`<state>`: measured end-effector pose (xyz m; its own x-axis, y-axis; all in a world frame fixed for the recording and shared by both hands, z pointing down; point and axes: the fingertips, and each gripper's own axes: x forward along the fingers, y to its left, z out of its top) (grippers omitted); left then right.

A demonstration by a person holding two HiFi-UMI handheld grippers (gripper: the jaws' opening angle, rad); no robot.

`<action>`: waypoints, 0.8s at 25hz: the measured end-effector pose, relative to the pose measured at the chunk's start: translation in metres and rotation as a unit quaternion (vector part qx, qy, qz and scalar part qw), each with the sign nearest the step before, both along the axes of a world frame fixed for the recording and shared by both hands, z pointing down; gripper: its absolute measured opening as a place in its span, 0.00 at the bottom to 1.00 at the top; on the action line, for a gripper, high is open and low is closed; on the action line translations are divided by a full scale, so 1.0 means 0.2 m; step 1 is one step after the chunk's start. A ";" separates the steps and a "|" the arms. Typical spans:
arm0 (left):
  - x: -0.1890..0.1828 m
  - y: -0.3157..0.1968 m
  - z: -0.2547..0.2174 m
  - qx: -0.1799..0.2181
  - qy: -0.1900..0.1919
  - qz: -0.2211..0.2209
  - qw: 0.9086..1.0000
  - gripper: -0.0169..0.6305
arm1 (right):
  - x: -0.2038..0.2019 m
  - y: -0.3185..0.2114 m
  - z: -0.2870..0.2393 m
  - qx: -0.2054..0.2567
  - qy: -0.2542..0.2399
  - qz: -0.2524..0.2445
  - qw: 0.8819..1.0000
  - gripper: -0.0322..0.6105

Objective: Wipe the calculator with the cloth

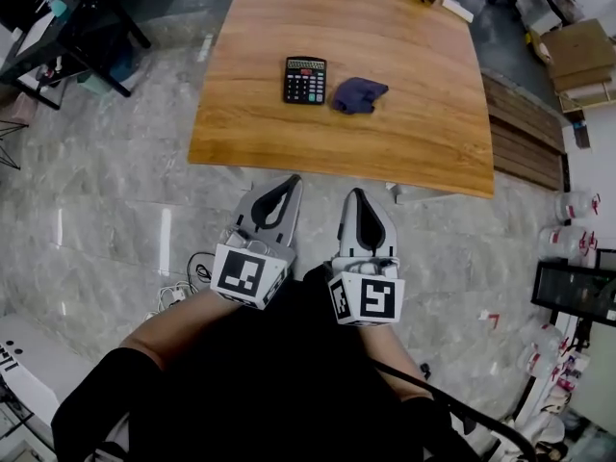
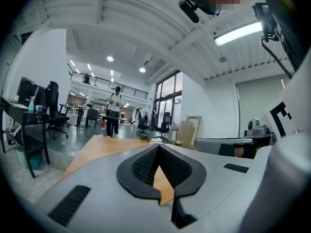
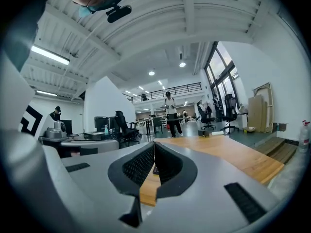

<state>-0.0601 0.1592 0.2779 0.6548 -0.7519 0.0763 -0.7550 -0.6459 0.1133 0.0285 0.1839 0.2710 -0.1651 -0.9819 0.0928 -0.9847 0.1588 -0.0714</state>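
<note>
Wooden counter (image 1: 404,114). Left gripper (image 1: 293,181), right gripper (image 1: 356,193): short of its near edge, fingers (image 2: 141,169) pressed together, empty. Calculator (image 1: 305,80): flat mid-counter, rigid, probably light, may slide. Cloth (image 1: 358,95): crumpled just beside it, soft; pinch a raised fold.

The left gripper (image 1: 292,183) and right gripper (image 1: 357,196) are light grey shells with black ribbed pads (image 2: 143,166) lining the jaws. Each carries a white cube (image 1: 248,275) printed with black square markers. The person wears a black top (image 1: 279,383) with black sleeves (image 1: 101,397).
</note>
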 end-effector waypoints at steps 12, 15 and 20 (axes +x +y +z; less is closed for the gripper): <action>0.07 -0.57 0.15 -0.028 -0.023 -0.035 0.999 0.04 | 0.07 -0.67 0.13 -0.017 -0.003 -0.046 0.999 0.07; 0.13 -0.74 0.16 -0.032 -0.028 -0.051 0.998 0.04 | 0.10 -0.86 0.12 -0.016 0.000 -0.073 0.997 0.07; 0.23 -1.00 0.23 -0.036 -0.043 -0.073 0.996 0.04 | 0.18 -1.12 0.19 -0.029 -0.002 -0.104 0.994 0.07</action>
